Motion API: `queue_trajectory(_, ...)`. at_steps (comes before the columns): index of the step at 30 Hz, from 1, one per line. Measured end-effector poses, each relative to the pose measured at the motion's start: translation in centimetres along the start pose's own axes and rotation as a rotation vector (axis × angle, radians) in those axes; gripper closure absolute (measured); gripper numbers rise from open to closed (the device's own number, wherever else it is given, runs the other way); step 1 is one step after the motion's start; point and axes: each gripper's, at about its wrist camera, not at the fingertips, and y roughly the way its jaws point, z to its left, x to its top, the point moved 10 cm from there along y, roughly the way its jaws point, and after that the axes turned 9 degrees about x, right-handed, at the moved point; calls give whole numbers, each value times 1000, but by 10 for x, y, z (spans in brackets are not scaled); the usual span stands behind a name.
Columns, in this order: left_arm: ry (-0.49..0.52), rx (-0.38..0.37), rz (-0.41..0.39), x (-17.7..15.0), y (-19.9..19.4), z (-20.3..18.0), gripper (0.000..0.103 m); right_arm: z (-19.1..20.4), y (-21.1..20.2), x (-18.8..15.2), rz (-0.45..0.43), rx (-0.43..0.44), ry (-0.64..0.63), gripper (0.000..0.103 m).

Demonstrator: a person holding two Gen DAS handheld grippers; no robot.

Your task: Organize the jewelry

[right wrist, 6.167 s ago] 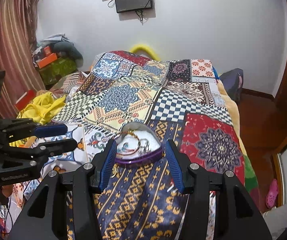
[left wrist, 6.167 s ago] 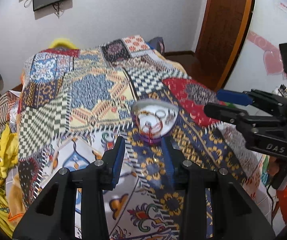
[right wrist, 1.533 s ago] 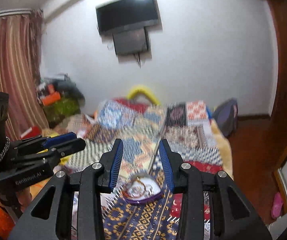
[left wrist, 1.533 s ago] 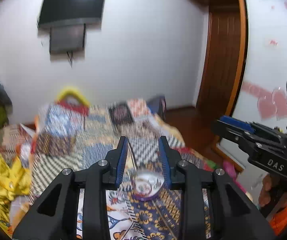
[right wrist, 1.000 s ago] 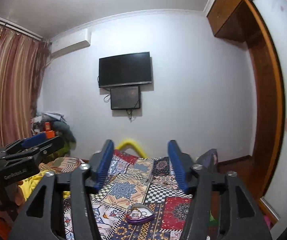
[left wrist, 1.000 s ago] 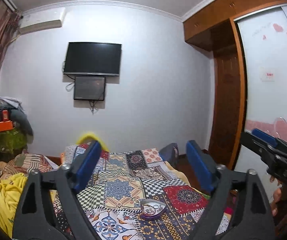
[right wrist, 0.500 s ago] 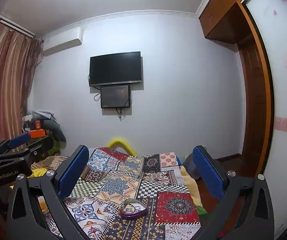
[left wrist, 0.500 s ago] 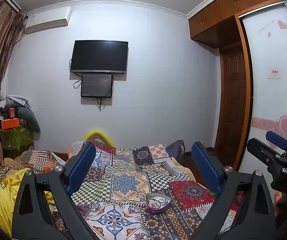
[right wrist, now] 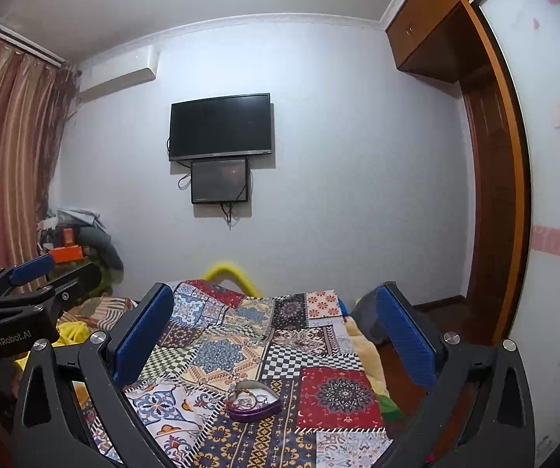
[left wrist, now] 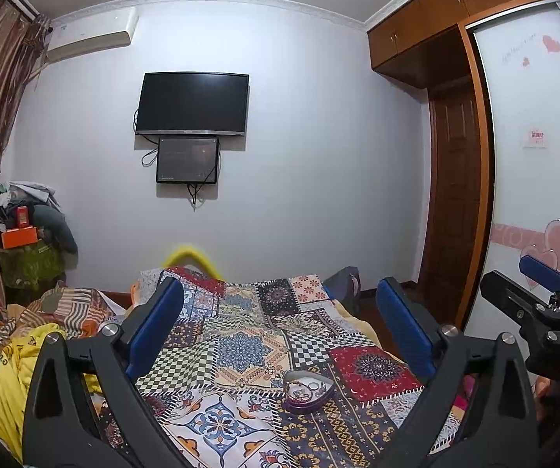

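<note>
Between the blue pads low in the left wrist view, the left gripper (left wrist: 280,327) shows its two fingers (left wrist: 157,325) spread wide with nothing held. Low in the right wrist view, the right gripper (right wrist: 274,331) likewise has its two fingers (right wrist: 404,337) spread wide and holds nothing. Each gripper also shows at the edge of the other's view: the right one at the right edge of the left view, the left one at the left edge of the right view. One heart-shaped purple jewelry box (left wrist: 308,390) sits open in the lower middle of the frame on the patchwork bedspread (left wrist: 240,351); several small rings and chains lie inside, too small to count. The box rests just left of a red square patch. Yellow clothing (left wrist: 4,382) is heaped at the lower left. On the far wall hang one dark television (left wrist: 193,103) and one smaller screen (left wrist: 187,160) directly beneath it. One air conditioner (left wrist: 92,37) sits at the upper left, beside striped curtains (right wrist: 6,163). One wooden door (left wrist: 453,199) stands at the right.
</note>
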Motion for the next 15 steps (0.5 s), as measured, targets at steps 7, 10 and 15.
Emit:
queue_trajectory(7,12,6,10,-3,3,-2,3,-2,-1,-1,14,3,3,0)
queue_trajectory(10,15,8,14,-5,4,-4,2,-3,-2,-2,16,3,6,0)
queue_trajectory(15,24,13,11,-6,5,-7,2,-3,-2,-2,23,4,11,0)
